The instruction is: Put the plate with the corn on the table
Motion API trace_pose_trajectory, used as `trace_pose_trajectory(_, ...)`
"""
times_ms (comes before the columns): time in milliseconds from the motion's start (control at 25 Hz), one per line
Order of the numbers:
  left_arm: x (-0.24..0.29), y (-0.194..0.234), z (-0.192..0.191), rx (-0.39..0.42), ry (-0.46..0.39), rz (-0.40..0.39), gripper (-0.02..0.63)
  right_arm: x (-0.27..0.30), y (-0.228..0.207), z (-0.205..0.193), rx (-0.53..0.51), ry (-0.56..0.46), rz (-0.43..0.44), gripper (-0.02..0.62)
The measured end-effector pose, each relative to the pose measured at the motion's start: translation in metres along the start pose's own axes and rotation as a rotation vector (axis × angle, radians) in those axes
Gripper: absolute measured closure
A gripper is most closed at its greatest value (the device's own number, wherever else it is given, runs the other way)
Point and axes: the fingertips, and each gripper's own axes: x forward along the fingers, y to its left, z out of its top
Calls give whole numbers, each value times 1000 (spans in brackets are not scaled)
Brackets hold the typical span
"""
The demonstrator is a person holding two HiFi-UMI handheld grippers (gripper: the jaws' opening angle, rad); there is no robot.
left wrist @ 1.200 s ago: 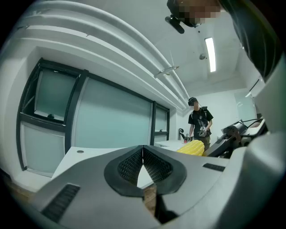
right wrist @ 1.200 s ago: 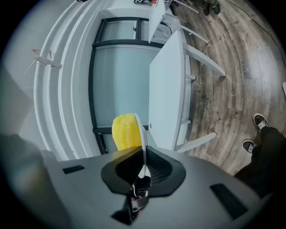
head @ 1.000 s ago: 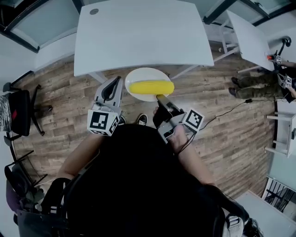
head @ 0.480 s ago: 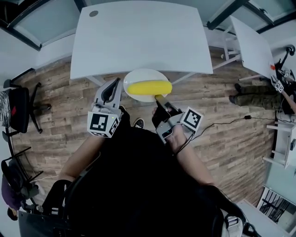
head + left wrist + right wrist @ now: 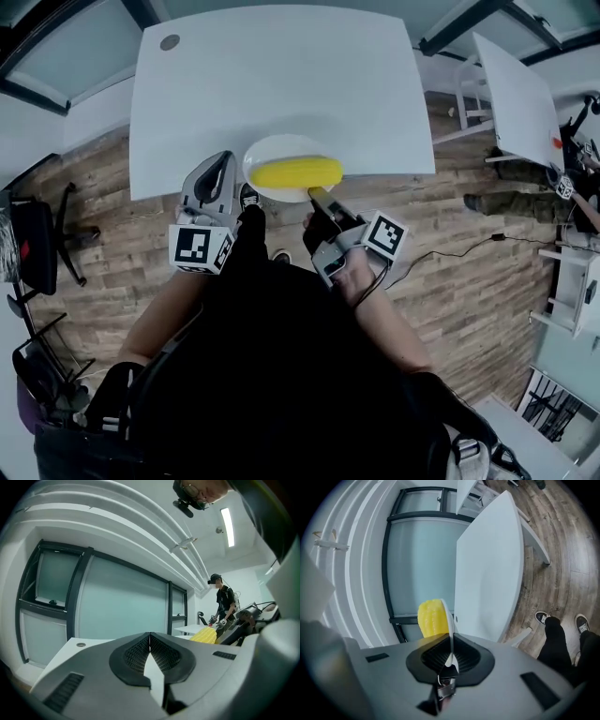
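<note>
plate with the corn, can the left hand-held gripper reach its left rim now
Probably yes: the left hand-held gripper sits beside the left rim of the plate, nothing between them, though its shut jaws must open. The right hand-held gripper grips the near rim.

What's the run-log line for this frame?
right gripper: shut on plate rim | corn: on plate | left gripper: shut, empty | plate: at table near edge

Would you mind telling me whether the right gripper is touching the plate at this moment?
Touching. In the right gripper view, the right gripper has its jaws closed on the plate, whose thin white rim shows edge-on between them.
</note>
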Motion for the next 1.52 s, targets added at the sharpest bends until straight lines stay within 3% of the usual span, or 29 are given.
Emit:
trace_pose_trajectory(440, 130, 72, 8, -3, 38, -80, 600, 114, 40, 87, -16, -69, -19, 574)
trace_pose_trajectory(720, 193, 93, -9, -6, 91, -78, 600, 179, 27, 146, -8, -84, -64, 574)
trace_pose_trajectory(920, 191, 87, -20, -23, 132, -53, 600, 214, 16, 183, -43, -91, -86, 574)
trace_pose_trajectory(1080, 219, 101, -41, -67, 169, -46, 600, 268, -8, 225, -45, -85, -92, 574)
trace_pose_trajectory(1520, 266, 102, -64, -67, 187, -46, 600, 294, -54, 237, 13, -96, -167, 574)
